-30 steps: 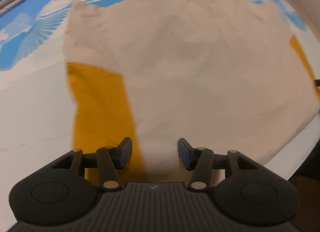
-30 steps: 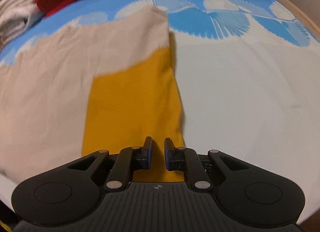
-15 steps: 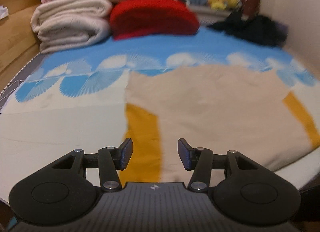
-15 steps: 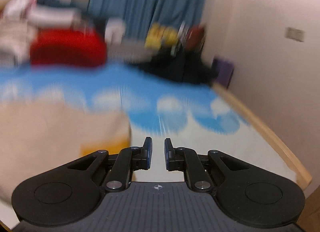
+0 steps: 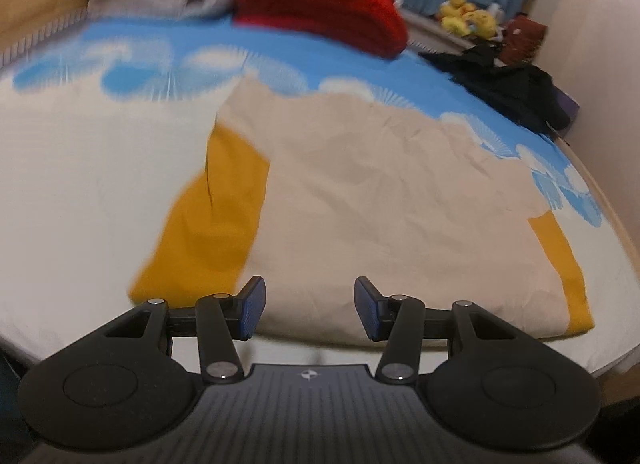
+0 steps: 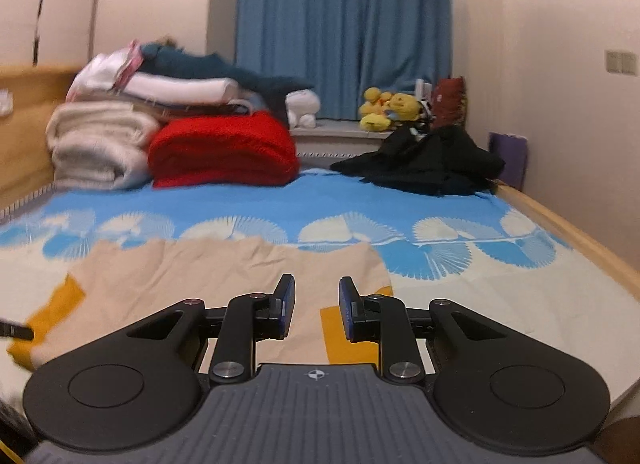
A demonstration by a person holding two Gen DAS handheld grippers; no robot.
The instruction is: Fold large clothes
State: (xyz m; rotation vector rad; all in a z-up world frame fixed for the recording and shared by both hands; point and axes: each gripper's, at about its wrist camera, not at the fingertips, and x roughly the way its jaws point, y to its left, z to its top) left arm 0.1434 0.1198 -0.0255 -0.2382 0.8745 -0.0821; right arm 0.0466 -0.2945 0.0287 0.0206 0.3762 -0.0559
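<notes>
- The left gripper (image 5: 308,306) hangs over the near edge of the bed (image 5: 80,192), fingers standing wide with nothing between them; it looks backed off to take in the whole garment before the next fold.
- The right gripper (image 6: 316,310) points almost level across the bed; its jaws have just been opening and now stand at a narrow gap, empty, probably readying for a fresh pinch.
- The beige and mustard garment (image 5: 384,200) lies flat on the sheet, filling the left view from 12 to 4 o'clock.
- Its beige body is creased; a mustard sleeve (image 5: 212,224) sits at 10 o'clock, another mustard strip at 3.
- A red blanket (image 6: 224,152) and black clothes (image 6: 424,162) lie well apart, at 12 and 1 o'clock.
</notes>
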